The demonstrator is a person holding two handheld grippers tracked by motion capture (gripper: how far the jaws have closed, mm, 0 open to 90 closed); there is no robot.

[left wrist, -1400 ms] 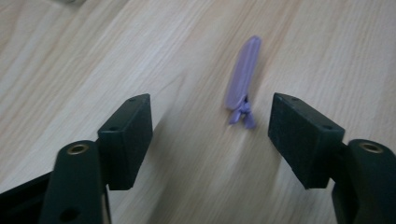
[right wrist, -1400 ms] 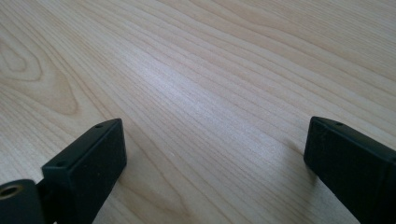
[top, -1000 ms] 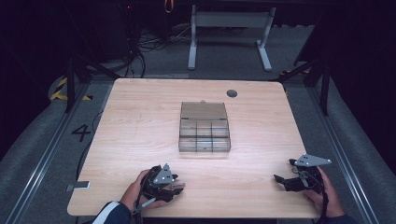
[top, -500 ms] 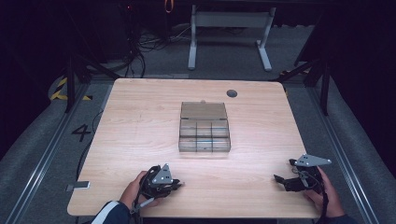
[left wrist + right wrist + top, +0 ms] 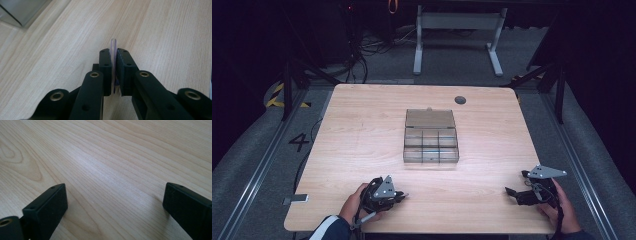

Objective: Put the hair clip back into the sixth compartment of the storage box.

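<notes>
A clear plastic compartment box with its lid open lies at the table's centre; a corner of the box shows at the top left of the left gripper view. My left gripper rests near the table's front edge, left of centre, held by a hand. It is shut on a thin clear plastic piece that stands edge-on between the jaws. My right gripper sits near the front right of the table, open. In the right gripper view its fingers stand wide apart over bare wood.
The light wooden table has a dark round grommet near its far edge. A small grey tag sticks out at the front left edge. Behind the table stand a white desk frame and cables on the dark floor.
</notes>
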